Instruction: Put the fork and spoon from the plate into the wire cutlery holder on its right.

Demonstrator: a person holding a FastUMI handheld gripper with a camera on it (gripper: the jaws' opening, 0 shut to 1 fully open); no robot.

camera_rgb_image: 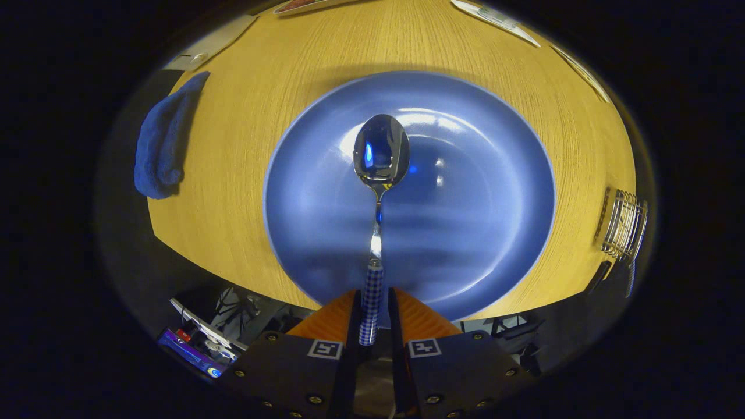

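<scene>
**Checked handle in the tool's grip**

Steel spoon (380,152) is clamped by its handle in the tool (372,314), bowl out over the plate (465,244). No fork on the plate. Holder (624,226) stands well right; the spoon still needs carrying there.

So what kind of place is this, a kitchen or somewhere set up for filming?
Probably a staged dining setup, not a real kitchen: a wooden table bears just a blue plate, a wire cutlery holder and a blue cloth. The gripper holds a spoon by its checked handle, with equipment beyond the table's edge.
</scene>
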